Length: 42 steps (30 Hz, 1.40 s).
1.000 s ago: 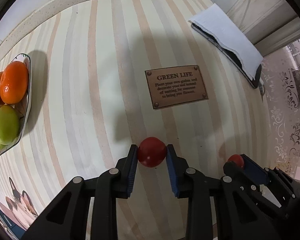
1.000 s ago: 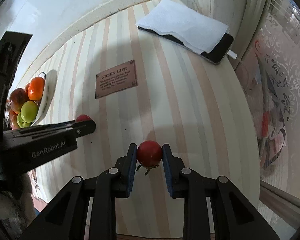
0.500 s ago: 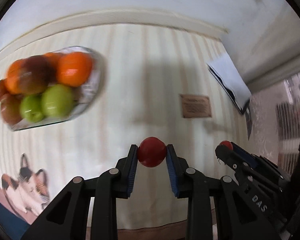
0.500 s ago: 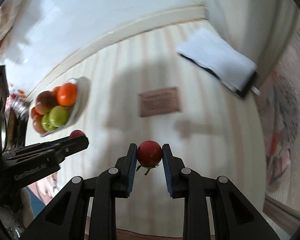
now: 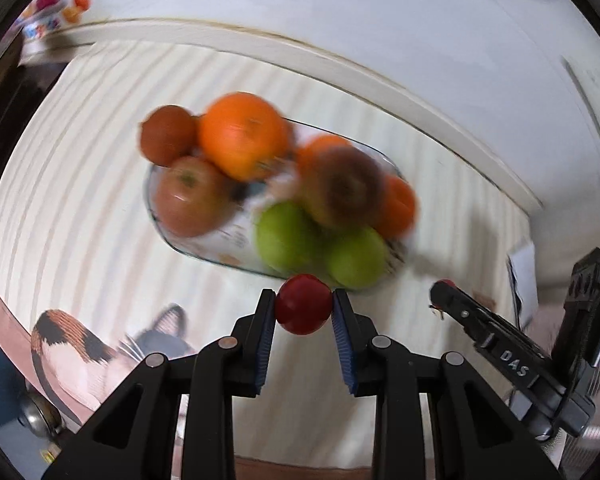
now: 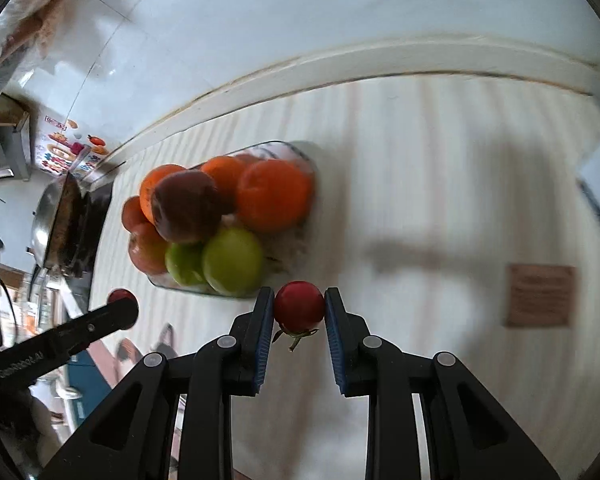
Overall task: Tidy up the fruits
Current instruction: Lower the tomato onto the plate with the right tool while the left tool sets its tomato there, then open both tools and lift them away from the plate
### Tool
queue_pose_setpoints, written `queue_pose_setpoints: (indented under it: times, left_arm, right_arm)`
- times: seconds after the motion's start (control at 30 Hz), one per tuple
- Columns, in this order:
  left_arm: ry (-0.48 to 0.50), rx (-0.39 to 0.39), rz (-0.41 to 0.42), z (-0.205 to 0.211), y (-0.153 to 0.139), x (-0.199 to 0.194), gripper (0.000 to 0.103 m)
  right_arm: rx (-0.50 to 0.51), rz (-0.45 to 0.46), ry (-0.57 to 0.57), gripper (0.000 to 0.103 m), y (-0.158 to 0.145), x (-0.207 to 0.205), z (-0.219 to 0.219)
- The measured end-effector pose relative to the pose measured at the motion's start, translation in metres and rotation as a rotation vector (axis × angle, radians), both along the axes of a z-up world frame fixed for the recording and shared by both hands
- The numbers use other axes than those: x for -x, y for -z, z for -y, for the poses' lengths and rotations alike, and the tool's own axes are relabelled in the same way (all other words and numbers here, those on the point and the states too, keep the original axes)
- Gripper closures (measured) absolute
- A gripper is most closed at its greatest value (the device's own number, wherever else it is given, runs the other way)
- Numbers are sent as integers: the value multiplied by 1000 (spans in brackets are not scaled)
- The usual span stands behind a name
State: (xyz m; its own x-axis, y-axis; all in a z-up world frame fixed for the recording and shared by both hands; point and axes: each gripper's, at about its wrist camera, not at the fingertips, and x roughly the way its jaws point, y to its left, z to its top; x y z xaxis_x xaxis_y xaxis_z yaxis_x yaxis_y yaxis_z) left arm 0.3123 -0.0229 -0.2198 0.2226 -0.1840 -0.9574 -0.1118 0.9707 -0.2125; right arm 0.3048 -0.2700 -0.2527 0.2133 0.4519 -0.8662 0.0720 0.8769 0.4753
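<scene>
My left gripper [image 5: 303,309] is shut on a small red tomato [image 5: 302,307], held just before the near rim of a glass fruit dish [image 5: 156,220]. The dish holds oranges [image 5: 244,134], green apples [image 5: 284,236] and reddish apples [image 5: 188,196]. My right gripper [image 6: 299,309] is shut on a second red tomato [image 6: 299,306] with a green stem, held near the dish's [image 6: 308,160] near right corner. The right gripper also shows at the right of the left wrist view [image 5: 444,288]; the left gripper shows at the left of the right wrist view [image 6: 122,304].
The dish stands on a striped tablecloth [image 6: 420,160] against a white wall. A brown "Green Life" plaque [image 6: 538,296] lies to the right. A cat picture [image 5: 80,344] lies at the table's near left edge. A metal pan [image 6: 48,224] stands far left.
Both grippers have swung left with their tomatoes, from over the plaque to close before the fruit dish. The dish has moved from the far left of the views to the centre.
</scene>
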Motion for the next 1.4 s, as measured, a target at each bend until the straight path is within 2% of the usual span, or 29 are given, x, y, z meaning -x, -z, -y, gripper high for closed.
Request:
queue_pose_setpoints:
  times: [0.17, 0.33, 0.43, 0.5, 0.6, 0.63, 0.7, 0.73, 0.77, 0.83, 0.87, 1.07, 1.27, 1.4]
  left_arm:
    - [-63, 40, -46, -36, 19, -24, 77]
    - [-84, 56, -103, -54, 40, -38, 77]
    - [-91, 70, -141, -56, 51, -42, 77]
    - [-100, 64, -165, -56, 56, -42, 76]
    - [-105, 53, -161, -55, 54, -38, 74]
    - [-103, 47, -156, -55, 52, -38, 71]
    - [-99, 29, -151, -53, 51, -36, 60]
    - [-98, 16, -142, -53, 48, -34, 51]
    - [-96, 10, -132, -52, 46, -32, 37]
    - [-94, -15, -113, -51, 40, -26, 17]
    - [-91, -27, -102, -50, 37, -21, 15]
    - [-80, -109, -39, -43, 15, 11, 13]
    - [-69, -165, 35, -36, -15, 39, 13]
    - [-60, -176, 90, -33, -40, 51, 13]
  right_arm:
    - [-5, -48, -15, 75, 20, -35, -22]
    - [-5, -92, -18, 75, 34, -54, -33]
    - [1, -109, -12, 69, 38, -58, -36]
    - [1, -115, -8, 43, 38, -59, -35]
    - [9, -121, -4, 27, 37, -59, -33]
    - [12, -121, -7, 25, 34, -56, -30]
    - [27, -119, -16, 15, 30, -53, -26]
    - [40, -120, -23, 13, 28, -51, -22]
    - [67, -114, -36, 11, 24, -50, -24]
    - [128, -90, -66, 10, 17, -48, -28]
    - [175, -71, -90, 9, 11, -45, -32]
    - [305, 25, -167, 7, -17, -24, -47]
    - [333, 104, -177, 6, -52, -2, -51]
    - [340, 146, -162, 6, -78, 12, -48]
